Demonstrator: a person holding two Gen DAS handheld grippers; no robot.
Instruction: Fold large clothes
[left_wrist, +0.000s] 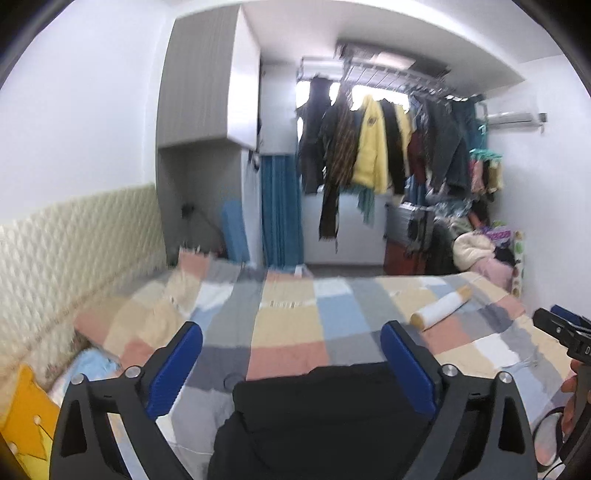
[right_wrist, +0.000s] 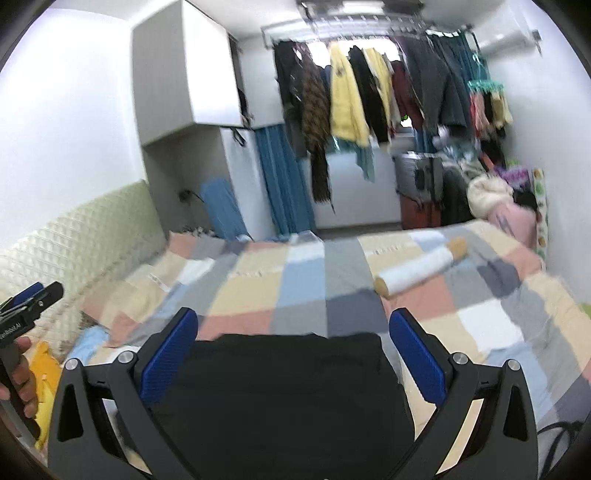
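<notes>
A black garment (left_wrist: 321, 413) lies folded on the patchwork bed cover (left_wrist: 288, 317), near the front edge. It also shows in the right wrist view (right_wrist: 280, 387). My left gripper (left_wrist: 291, 343) is open, its blue pads wide apart just above the garment's far edge, holding nothing. My right gripper (right_wrist: 293, 332) is open too, above the same garment and empty. The right gripper's tip shows at the right edge of the left wrist view (left_wrist: 565, 328). The left gripper's tip shows at the left edge of the right wrist view (right_wrist: 33, 299).
A white roll with tan ends (left_wrist: 441, 306) lies on the bed to the right, also in the right wrist view (right_wrist: 421, 266). A padded headboard wall (left_wrist: 66, 236) runs along the left. Clothes hang on a rack (left_wrist: 373, 144) beyond the bed. A yellow cushion (left_wrist: 26, 413) lies at front left.
</notes>
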